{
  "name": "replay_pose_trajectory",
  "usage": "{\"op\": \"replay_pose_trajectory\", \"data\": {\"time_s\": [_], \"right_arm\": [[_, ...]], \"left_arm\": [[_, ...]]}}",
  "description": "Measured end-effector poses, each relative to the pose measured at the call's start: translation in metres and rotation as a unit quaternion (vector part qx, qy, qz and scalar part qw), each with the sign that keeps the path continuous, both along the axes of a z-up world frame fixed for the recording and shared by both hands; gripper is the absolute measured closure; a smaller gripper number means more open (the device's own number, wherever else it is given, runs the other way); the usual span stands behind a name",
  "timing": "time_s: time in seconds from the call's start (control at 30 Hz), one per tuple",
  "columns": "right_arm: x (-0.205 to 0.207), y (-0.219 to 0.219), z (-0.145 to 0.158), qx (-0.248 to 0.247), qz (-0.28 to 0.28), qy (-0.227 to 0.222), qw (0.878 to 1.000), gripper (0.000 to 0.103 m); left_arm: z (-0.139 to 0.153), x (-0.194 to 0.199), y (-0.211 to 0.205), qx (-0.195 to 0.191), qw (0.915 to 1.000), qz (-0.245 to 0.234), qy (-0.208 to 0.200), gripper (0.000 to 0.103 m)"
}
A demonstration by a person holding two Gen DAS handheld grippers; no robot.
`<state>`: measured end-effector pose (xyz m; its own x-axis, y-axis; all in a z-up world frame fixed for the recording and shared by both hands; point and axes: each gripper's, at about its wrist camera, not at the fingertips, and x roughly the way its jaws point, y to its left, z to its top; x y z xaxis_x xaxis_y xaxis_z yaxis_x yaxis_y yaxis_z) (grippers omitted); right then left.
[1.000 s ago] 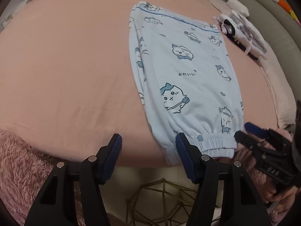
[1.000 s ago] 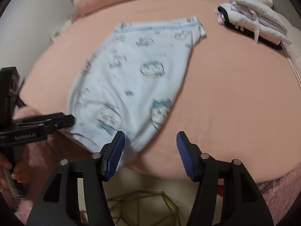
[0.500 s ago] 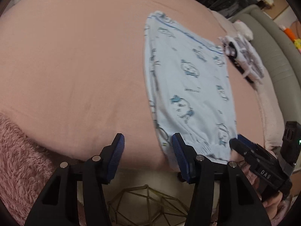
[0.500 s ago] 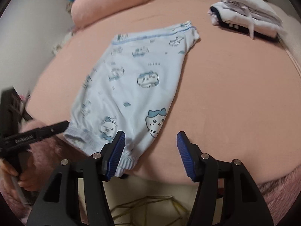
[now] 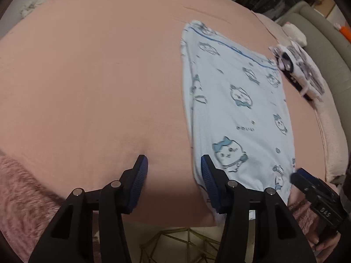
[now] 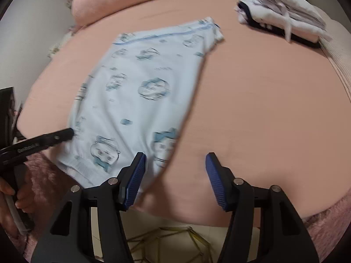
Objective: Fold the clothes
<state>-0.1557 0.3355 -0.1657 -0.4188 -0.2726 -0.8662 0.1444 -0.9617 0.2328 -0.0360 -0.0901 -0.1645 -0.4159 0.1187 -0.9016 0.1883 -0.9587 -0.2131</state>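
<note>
Light blue pyjama trousers [image 5: 237,109] with cartoon cat prints lie flat, folded lengthwise, on the pink bed sheet [image 5: 87,76], cuffs at the near edge. My left gripper [image 5: 173,160] is open over bare sheet just left of the cuff, its right finger [image 5: 207,173] at the trousers' left edge. My right gripper [image 6: 175,156] is open at the other cuff corner, with its left finger [image 6: 135,177] over the trousers [image 6: 136,100] and only sheet between the pads. Each gripper shows in the other's view: the right gripper [image 5: 307,179] and the left gripper [image 6: 65,133].
A stack of folded white and dark clothes [image 6: 285,19] sits at the far right of the bed. A pink pillow [image 6: 114,2] lies at the far left. A fluffy pink blanket [image 5: 19,192] hangs along the near edge, and a gold wire frame [image 6: 169,243] stands on the floor below.
Both grippers have come forward over the bed's near edge toward the cuffs. The left gripper's fingers have narrowed a little. The trousers have not moved.
</note>
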Motion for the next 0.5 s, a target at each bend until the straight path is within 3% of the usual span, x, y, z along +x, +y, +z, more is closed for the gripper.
{"op": "replay_pose_trajectory", "data": {"time_s": [0.03,0.13,0.2,0.23,0.33,0.43,0.5], "right_arm": [[0.002,0.005,0.002,0.0,-0.008,0.002,1.0,0.046],[0.006,0.018,0.011,-0.021,-0.026,0.019,0.999,0.044],[-0.004,0.017,0.011,-0.043,-0.027,0.019,0.999,0.044],[-0.01,0.014,0.011,-0.05,-0.023,0.023,0.998,0.044],[-0.027,-0.003,0.003,-0.013,-0.003,0.026,1.0,0.044],[-0.024,-0.004,-0.004,0.017,0.003,0.02,1.0,0.046],[-0.02,0.001,-0.004,0.033,-0.004,0.02,0.999,0.046]], "left_arm": [[0.006,0.004,-0.005,-0.011,0.9999,0.011,0.007,0.05],[0.015,-0.002,-0.013,0.054,0.9976,-0.004,0.044,0.052],[0.017,-0.012,-0.005,0.069,0.9955,-0.031,0.057,0.052],[0.015,-0.018,0.002,0.057,0.9954,-0.043,0.063,0.052],[-0.002,-0.037,0.017,-0.027,0.9989,-0.033,0.02,0.052],[-0.001,-0.029,0.004,-0.009,0.9994,-0.008,0.033,0.051],[0.003,-0.025,0.0,-0.032,0.9987,0.012,0.038,0.051]]}}
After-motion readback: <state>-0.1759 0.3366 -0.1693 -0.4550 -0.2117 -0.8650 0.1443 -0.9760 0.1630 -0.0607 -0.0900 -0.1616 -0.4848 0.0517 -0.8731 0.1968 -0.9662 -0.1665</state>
